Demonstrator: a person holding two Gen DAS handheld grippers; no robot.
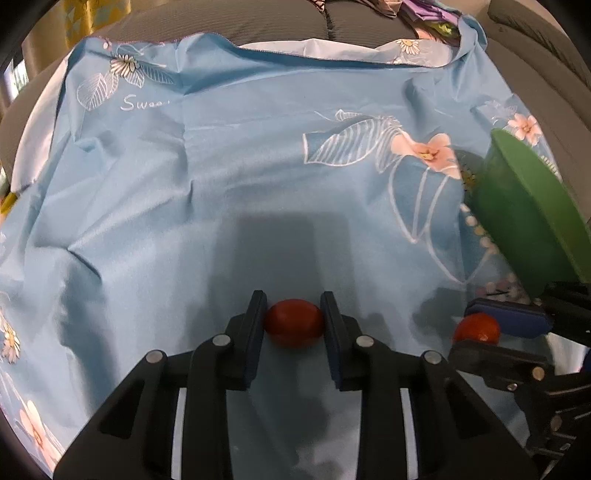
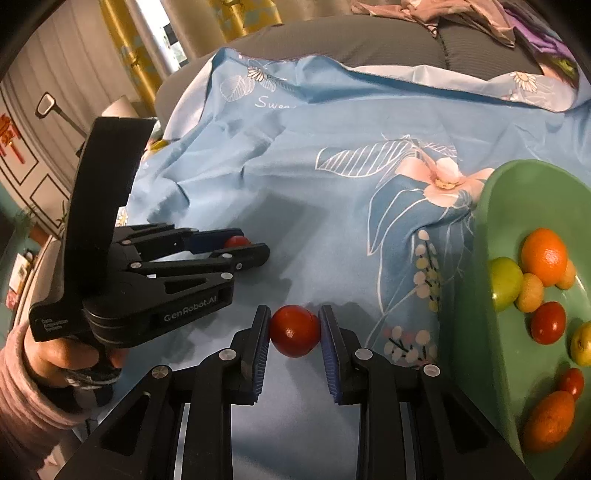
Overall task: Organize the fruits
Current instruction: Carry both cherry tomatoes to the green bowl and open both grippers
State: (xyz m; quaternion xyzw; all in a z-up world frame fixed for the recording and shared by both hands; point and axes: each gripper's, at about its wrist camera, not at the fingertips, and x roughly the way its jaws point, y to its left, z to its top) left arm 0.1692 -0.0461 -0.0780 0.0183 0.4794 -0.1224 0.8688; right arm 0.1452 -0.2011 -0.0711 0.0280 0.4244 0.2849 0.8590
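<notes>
I have a small red fruit in each gripper. The left gripper [image 1: 294, 317] has its jaws pressed against both sides of a red fruit [image 1: 294, 323] that sits low over the blue floral cloth [image 1: 229, 177], some way out from the green bowl [image 2: 480, 280]. The right gripper [image 2: 294, 328] has its jaws clamped the same way on a second red fruit [image 2: 294, 331], just beside the bowl's near wall. Whether either fruit is already off the cloth I cannot tell.

I judge the job well along. The bowl already holds a batch: an orange [image 2: 543, 256], a green fruit [image 2: 504, 282], a pale yellow round one [image 2: 529, 292], another red one [image 2: 548, 322], and a few more toward its lower rim. Away from the bowl I see no loose fruit on the cloth, so these two appear to be the last; what is left is to carry both into the bowl and release them.

The cloth is wrinkled and soft, draped over what looks like a grey sofa [image 2: 351, 40], with crumpled clothing [image 2: 443, 14] on the cushions behind the bowl. Yellow curtains [image 2: 122, 48] hang far off on the side away from the bowl.
</notes>
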